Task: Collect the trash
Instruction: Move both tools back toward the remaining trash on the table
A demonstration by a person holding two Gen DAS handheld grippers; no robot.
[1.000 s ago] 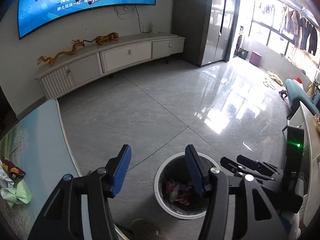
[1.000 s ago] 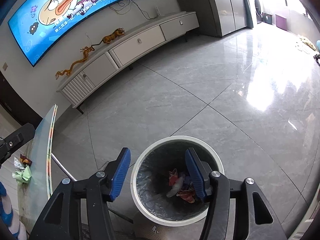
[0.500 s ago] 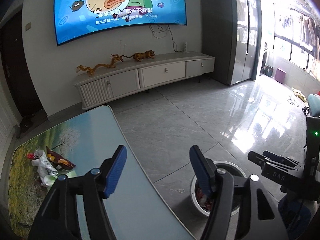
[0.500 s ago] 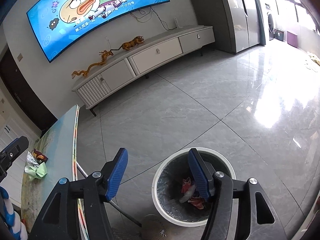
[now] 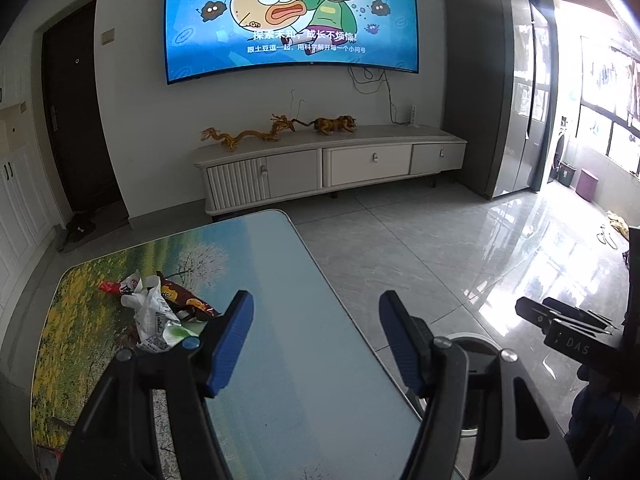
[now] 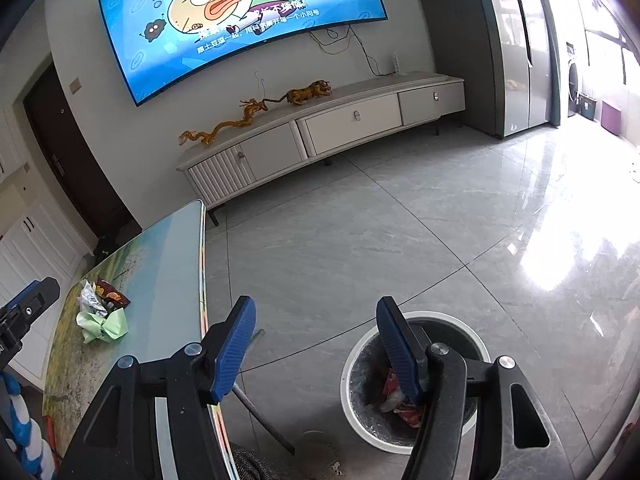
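A small heap of trash [image 5: 156, 312] lies on the picture-printed table [image 5: 300, 360]: a white crumpled wrapper, a brown snack bag [image 5: 182, 296] and a green wrapper. My left gripper [image 5: 316, 302] hovers open over the table, right of the heap, with nothing between its pads. My right gripper [image 6: 316, 304] is open and empty above the floor, beside the white-rimmed bin [image 6: 360, 360], which holds red and white scraps [image 6: 394, 396]. The heap [image 6: 102, 312] also shows in the right wrist view. In the left wrist view the bin [image 5: 474, 340] is mostly hidden behind a finger.
A long white TV cabinet [image 5: 332, 160] stands against the far wall under a large screen [image 5: 292, 16], with a tall grey fridge [image 5: 492, 100] to its right. Glossy grey floor tiles [image 6: 400, 220] stretch between. A slanted metal table leg [image 6: 260, 412] crosses near the bin.
My left gripper has swung from over the bin to above the table, bringing the trash heap into view. My right gripper has risen above the bin. Both jaws stand slightly wider.
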